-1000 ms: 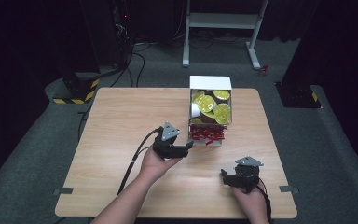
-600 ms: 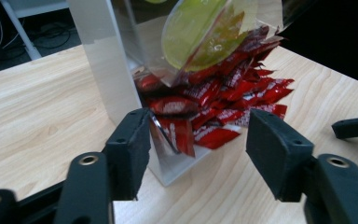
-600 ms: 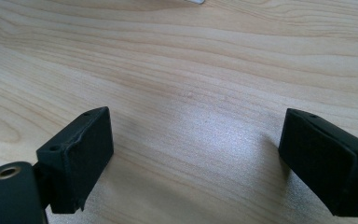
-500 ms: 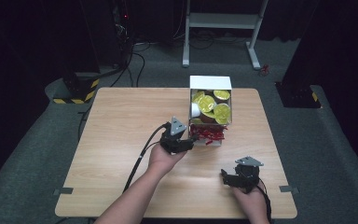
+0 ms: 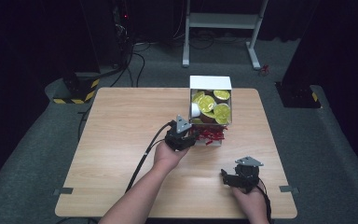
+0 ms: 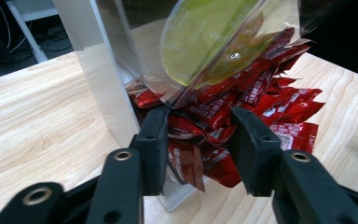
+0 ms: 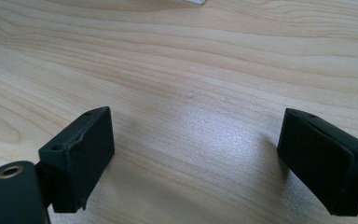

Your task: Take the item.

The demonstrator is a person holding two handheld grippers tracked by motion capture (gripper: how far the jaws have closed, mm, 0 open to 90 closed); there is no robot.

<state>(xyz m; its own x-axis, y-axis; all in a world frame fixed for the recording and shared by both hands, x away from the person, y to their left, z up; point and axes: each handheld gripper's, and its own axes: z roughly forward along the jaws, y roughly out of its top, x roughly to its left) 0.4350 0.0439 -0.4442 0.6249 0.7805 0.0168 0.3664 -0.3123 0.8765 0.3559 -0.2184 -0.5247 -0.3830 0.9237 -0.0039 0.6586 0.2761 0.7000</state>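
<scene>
A box (image 5: pixel 209 82) with a white back and clear walls (image 6: pixel 107 84) stands at the table's far right. It holds gold-lidded cups (image 5: pixel 210 105) on top, and red packets (image 5: pixel 213 135) spill from its lower front. My left gripper (image 5: pixel 194 136) reaches into that front opening. In the left gripper view the gripper (image 6: pixel 200 125) is open, its jaws standing either side of the red packets (image 6: pixel 261 93), under a gold lid (image 6: pixel 200 37). My right gripper (image 5: pixel 225 176) is open low over the table near the front right, with bare wood between its jaws (image 7: pixel 196 140).
The wooden table (image 5: pixel 121 121) is bare to the left and in front of the box. A cable (image 5: pixel 142 158) trails from the left gripper along the forearm. Behind the table stands a white frame (image 5: pixel 223 21) on dark floor.
My left gripper has moved forward and to the right, up to the red packets at the box's front. The right gripper has stayed where it was.
</scene>
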